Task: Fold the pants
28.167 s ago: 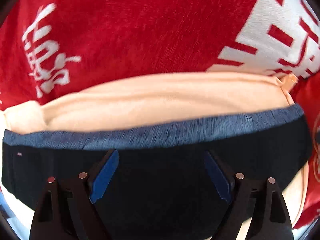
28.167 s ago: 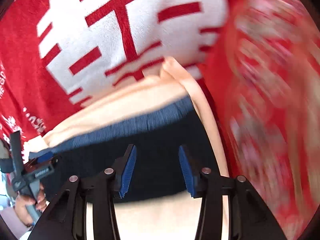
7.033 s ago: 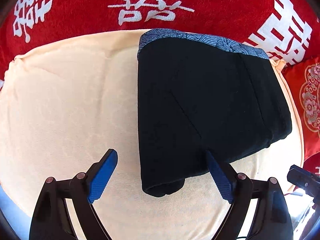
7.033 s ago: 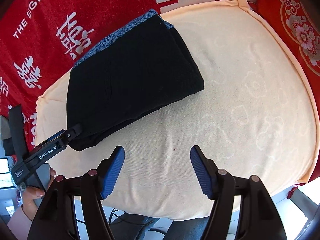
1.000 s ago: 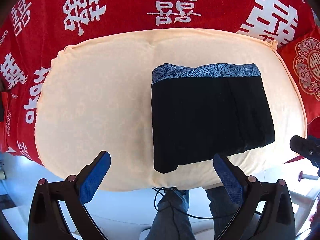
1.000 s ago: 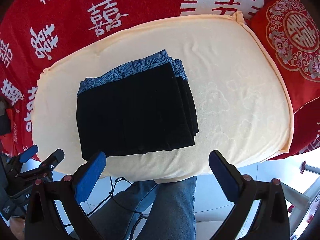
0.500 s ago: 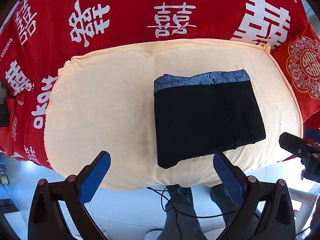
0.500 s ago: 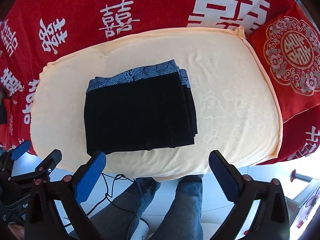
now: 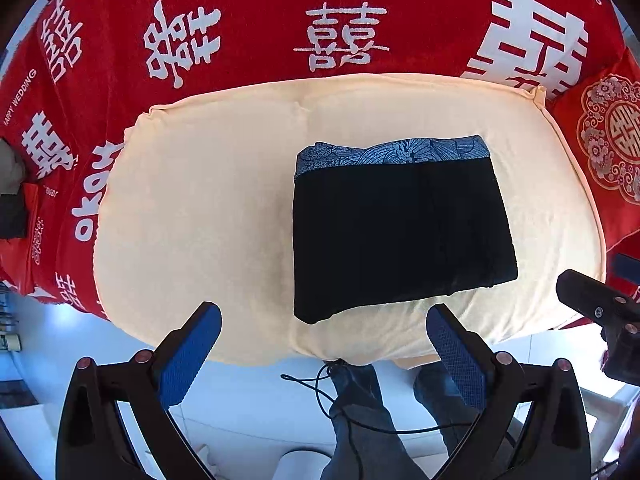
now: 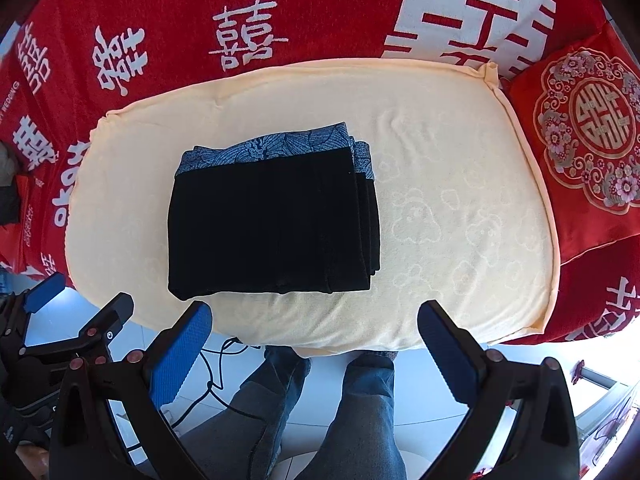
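Note:
The black pants (image 9: pixel 400 236) lie folded into a compact rectangle on the cream cushion (image 9: pixel 192 200), blue patterned waistband at the far edge. In the right wrist view the pants (image 10: pixel 272 224) sit left of the cushion's (image 10: pixel 460 220) middle. My left gripper (image 9: pixel 322 344) is open and empty, held back above the floor, off the cushion's near edge. My right gripper (image 10: pixel 314 340) is open and empty, also pulled back off the near edge. The left gripper (image 10: pixel 60 320) also shows at the lower left of the right wrist view.
A red cloth with white characters (image 9: pixel 344 16) covers the sofa behind the cushion. A red embroidered pillow (image 10: pixel 584 148) lies to the right. The person's jeans-clad legs (image 10: pixel 360 408) and a black cable (image 10: pixel 216 380) are below, over white floor.
Both grippers have drawn further back and up from the cushion, so the folded pants look smaller. The pants have not moved.

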`<state>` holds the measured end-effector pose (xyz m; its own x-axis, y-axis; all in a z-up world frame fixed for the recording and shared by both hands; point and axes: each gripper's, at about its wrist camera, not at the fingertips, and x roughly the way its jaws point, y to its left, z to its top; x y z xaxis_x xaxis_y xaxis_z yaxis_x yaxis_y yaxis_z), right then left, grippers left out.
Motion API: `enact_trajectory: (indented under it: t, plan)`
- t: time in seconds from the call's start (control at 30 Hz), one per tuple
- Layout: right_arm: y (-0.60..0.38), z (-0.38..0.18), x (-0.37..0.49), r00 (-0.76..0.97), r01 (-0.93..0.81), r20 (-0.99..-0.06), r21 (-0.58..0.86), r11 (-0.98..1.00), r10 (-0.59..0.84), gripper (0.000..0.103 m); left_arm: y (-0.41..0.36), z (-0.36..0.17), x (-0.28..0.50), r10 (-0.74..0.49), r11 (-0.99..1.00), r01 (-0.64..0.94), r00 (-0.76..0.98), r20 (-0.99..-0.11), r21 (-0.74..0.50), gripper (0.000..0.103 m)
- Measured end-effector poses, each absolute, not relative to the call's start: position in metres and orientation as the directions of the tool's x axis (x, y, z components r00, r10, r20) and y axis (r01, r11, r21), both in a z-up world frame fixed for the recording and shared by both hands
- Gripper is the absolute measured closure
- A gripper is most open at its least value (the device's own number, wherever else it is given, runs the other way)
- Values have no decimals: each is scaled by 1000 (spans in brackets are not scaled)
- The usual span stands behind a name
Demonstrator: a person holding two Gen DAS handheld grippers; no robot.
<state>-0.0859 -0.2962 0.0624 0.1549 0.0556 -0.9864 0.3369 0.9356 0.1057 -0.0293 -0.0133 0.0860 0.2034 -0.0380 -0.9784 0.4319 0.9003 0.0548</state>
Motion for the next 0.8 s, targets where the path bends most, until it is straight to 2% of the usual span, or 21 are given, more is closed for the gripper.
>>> enact_trajectory:
  t: [0.8]
  plan:
    - [-284, 61, -79, 142, 275, -989, 68, 959, 29, 0, -18, 88, -38, -16, 891, 447, 206, -978, 80, 0]
